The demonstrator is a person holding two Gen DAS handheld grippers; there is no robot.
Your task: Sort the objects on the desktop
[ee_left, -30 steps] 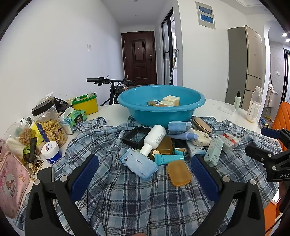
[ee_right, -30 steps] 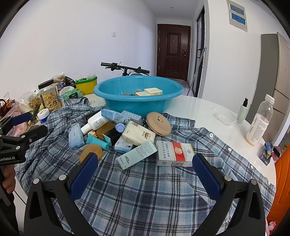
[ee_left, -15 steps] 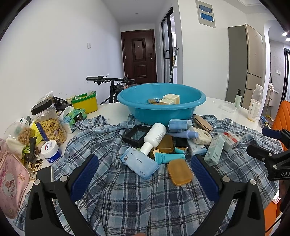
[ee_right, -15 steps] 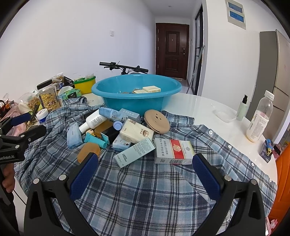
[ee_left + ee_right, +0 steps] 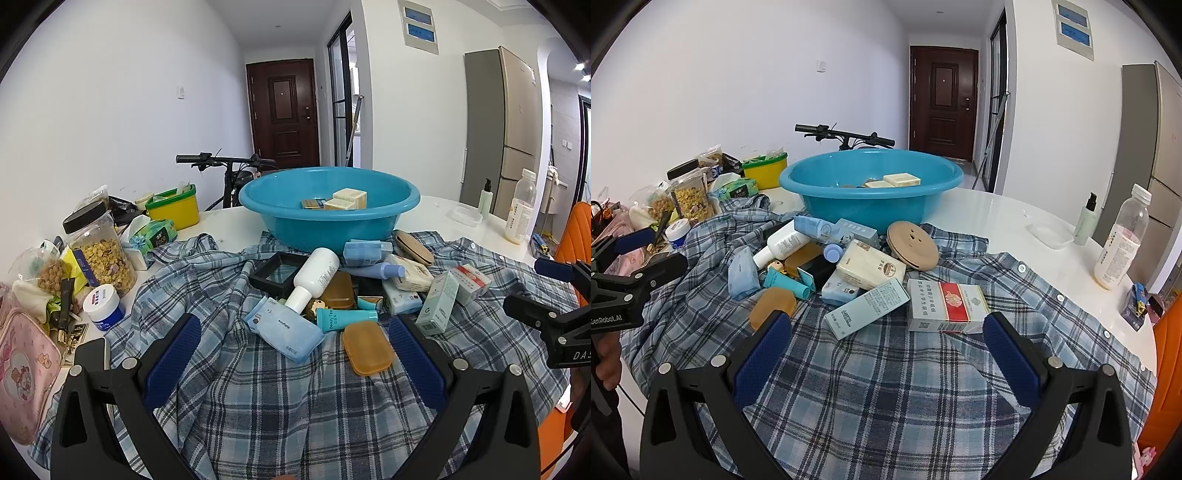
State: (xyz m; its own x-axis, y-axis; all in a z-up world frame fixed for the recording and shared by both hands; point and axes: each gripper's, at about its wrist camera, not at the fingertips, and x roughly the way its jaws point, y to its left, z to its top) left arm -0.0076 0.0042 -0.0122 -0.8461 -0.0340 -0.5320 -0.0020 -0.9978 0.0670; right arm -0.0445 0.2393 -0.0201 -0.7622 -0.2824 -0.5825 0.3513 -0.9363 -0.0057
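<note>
A pile of small items lies on a blue plaid shirt [image 5: 280,398] in front of a blue basin [image 5: 328,225] holding a few boxes. In the pile are a white bottle [image 5: 314,277], a pale blue pouch [image 5: 284,332], an orange soap case [image 5: 367,347], a teal tube [image 5: 345,318] and a red-and-white box [image 5: 945,304]. My left gripper [image 5: 293,360] hangs open just short of the pouch and soap case, holding nothing. My right gripper [image 5: 886,354] is open and empty, near the red-and-white box and a long pale green box [image 5: 868,308].
Jars of cereal [image 5: 101,251], a white tub [image 5: 103,306], a pink pouch [image 5: 26,373] and a yellow container [image 5: 173,210] crowd the table's left side. A plastic bottle [image 5: 1121,240] and a pump bottle [image 5: 1086,218] stand at the right. A bicycle [image 5: 846,136] stands behind the basin.
Both grippers have crept slightly forward toward the pile; the objects look a little larger and lower in each view. Nothing was taken hold of or moved.
</note>
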